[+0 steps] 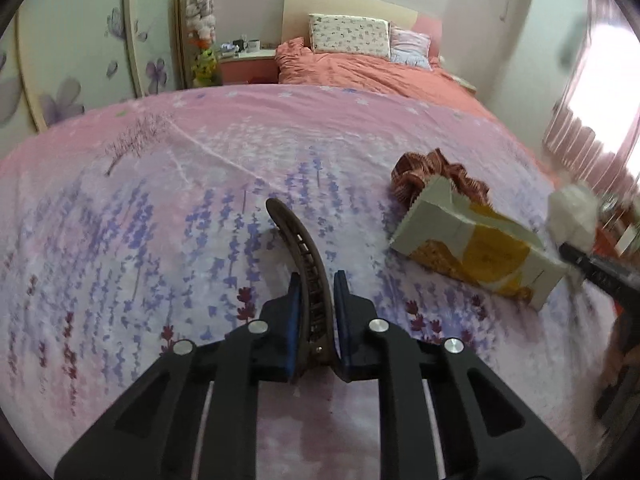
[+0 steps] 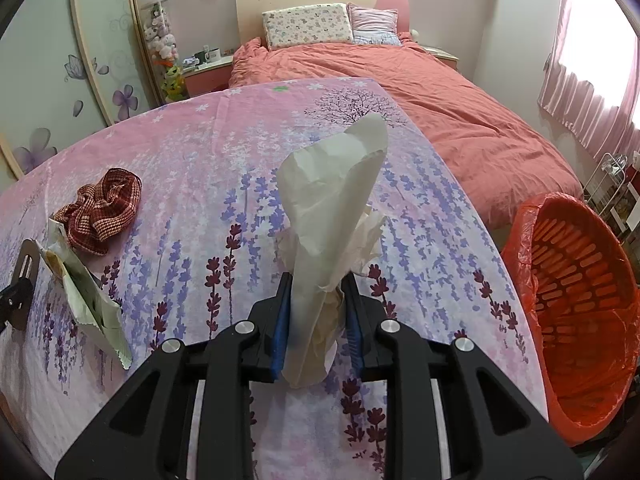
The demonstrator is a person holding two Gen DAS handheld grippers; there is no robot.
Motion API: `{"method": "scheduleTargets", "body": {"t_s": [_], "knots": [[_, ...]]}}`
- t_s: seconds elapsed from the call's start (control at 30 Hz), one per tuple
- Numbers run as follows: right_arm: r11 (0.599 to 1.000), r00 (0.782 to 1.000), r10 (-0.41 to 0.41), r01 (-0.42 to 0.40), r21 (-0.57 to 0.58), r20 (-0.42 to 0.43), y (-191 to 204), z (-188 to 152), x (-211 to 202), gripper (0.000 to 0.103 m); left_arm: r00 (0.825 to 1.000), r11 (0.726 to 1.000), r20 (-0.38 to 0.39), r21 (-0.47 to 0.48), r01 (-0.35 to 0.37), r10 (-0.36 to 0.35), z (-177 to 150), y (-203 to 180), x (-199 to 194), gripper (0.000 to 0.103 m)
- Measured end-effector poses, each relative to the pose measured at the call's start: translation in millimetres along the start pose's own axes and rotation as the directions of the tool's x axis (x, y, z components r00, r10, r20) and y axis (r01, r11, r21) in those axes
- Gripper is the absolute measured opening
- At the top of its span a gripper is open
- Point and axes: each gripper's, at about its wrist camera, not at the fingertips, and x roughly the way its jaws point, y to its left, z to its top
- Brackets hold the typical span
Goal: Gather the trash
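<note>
Home bedroom, shown by a made bed (image 2: 420,92), pillows (image 2: 306,26) at its headboard, nightstand (image 2: 208,72) beside it, curtained window (image 2: 592,92) opposite

The sheet (image 1: 200,200) is smooth printed cotton-like cloth, matt. The hair clip (image 1: 308,276) looks like brown plastic with a slight sheen. The scrunchie (image 2: 104,208) is ribbed woven cloth. The wrapper (image 1: 476,248) is glossy printed film, creased. The tissue (image 2: 332,208) is soft, crumpled matt paper. The bin (image 2: 580,300) is slotted orange plastic, lined with thin glossy red film (wrinkled at the rim). Both grippers (image 1: 314,292) (image 2: 316,296) are matt black plastic with shiny metal pins and blue rubbery pads.
</note>
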Motion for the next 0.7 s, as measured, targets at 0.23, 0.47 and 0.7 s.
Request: {"method": "scheduleTargets", "body": {"t_s": [0.23,0.47,0.7], "knots": [[1.000,1.000,0.000,0.000,0.000,0.000,-0.4,0.0,-0.1,0.024,0.998,0.998,-0.007,-0.018,-0.062,0.062,7.7,1.0,7.0,0.021],[1.000,1.000,0.001,-0.001,0.001,0.000,-0.6,-0.1,-0.2,0.024,0.998,0.997,-0.016,-0.042,-0.069,0.068,5.5,6.7,10.1,0.020],[1.000,1.000,0.002,-0.002,0.002,0.000,-0.7,0.4,0.3,0.024,0.993,0.993,-0.021,-0.012,-0.118,0.118,5.8,2.0,12.7,0.020]]}}
